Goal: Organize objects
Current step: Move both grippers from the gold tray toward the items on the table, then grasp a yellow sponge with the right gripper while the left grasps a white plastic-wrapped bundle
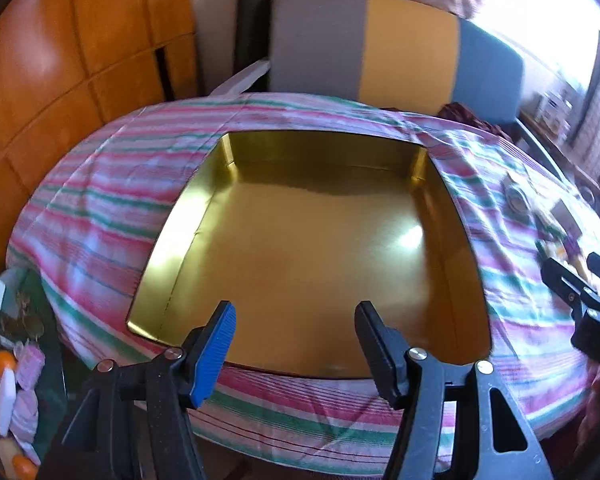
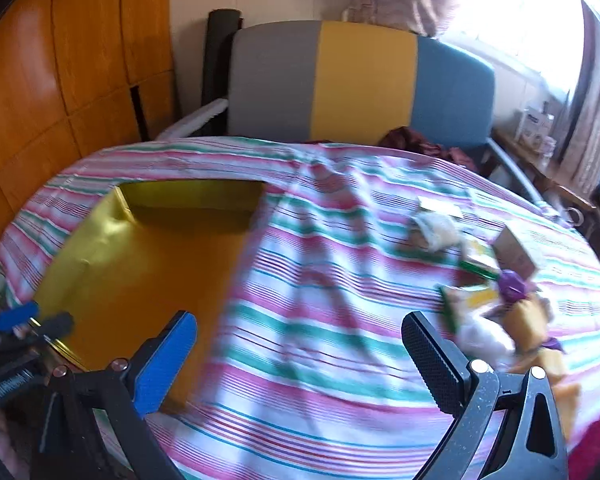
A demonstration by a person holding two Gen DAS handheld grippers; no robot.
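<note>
A shallow gold box (image 1: 300, 240) lies open on the striped cloth, nothing in it. My left gripper (image 1: 296, 316) hangs open over the box's near edge with nothing between its fingers. In the right wrist view the same gold box (image 2: 140, 272) is at the left. My right gripper (image 2: 300, 336) is open over bare cloth, nothing held. A blurred heap of small packets and wrapped sweets (image 2: 496, 300) lies just right of its black finger. The right gripper (image 1: 580, 284) shows at the right edge of the left wrist view. The left gripper (image 2: 32, 322) shows at the left edge of the right wrist view.
The pink, green and white striped cloth (image 2: 320, 320) covers a round table. A chair with grey, yellow and blue back (image 2: 360, 80) stands behind it. Wooden cabinets (image 1: 60, 80) fill the left. Small items (image 1: 12, 380) lie on a lower surface at the left. A bright window (image 2: 520, 8) is at top right.
</note>
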